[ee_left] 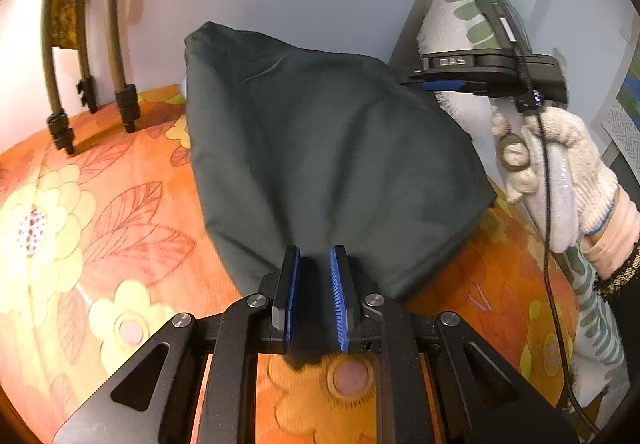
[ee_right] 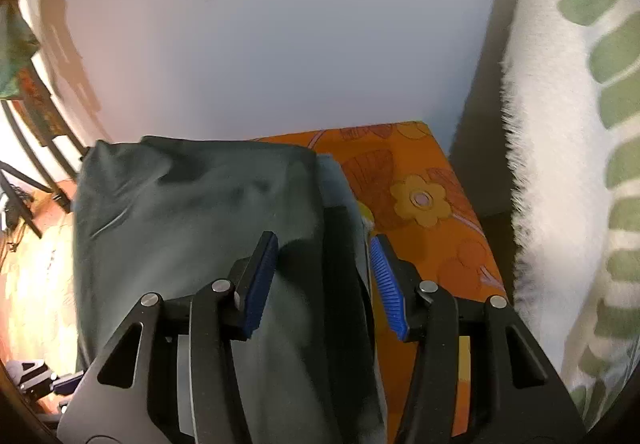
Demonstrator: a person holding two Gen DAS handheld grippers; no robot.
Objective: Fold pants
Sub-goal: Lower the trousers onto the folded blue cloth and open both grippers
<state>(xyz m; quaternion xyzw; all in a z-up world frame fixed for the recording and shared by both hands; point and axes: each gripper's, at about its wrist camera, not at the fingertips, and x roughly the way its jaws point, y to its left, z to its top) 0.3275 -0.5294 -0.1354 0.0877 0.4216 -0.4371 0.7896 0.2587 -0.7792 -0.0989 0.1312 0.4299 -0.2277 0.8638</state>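
Dark green pants (ee_left: 328,148) lie bunched on an orange floral bedspread (ee_left: 120,204). My left gripper (ee_left: 316,252) is shut on a pinch of their near edge, the cloth gathered between the blue pads. My right gripper (ee_left: 472,74), held by a gloved hand (ee_left: 560,172), hovers at the pants' far right edge. In the right wrist view my right gripper (ee_right: 324,238) stands open over the pants (ee_right: 192,212). A dark fold of cloth runs between its fingers, near the right pad (ee_right: 386,284), and neither pad presses on it. A paler blue-grey layer (ee_right: 338,184) shows at the pants' right edge.
A white cloth with green leaf print (ee_right: 568,164) hangs along the bed's right side. Behind the bed (ee_right: 432,212) is a plain pale wall (ee_right: 260,36). Metal tube legs with black clamps (ee_left: 124,104) stand on the bedspread at the far left.
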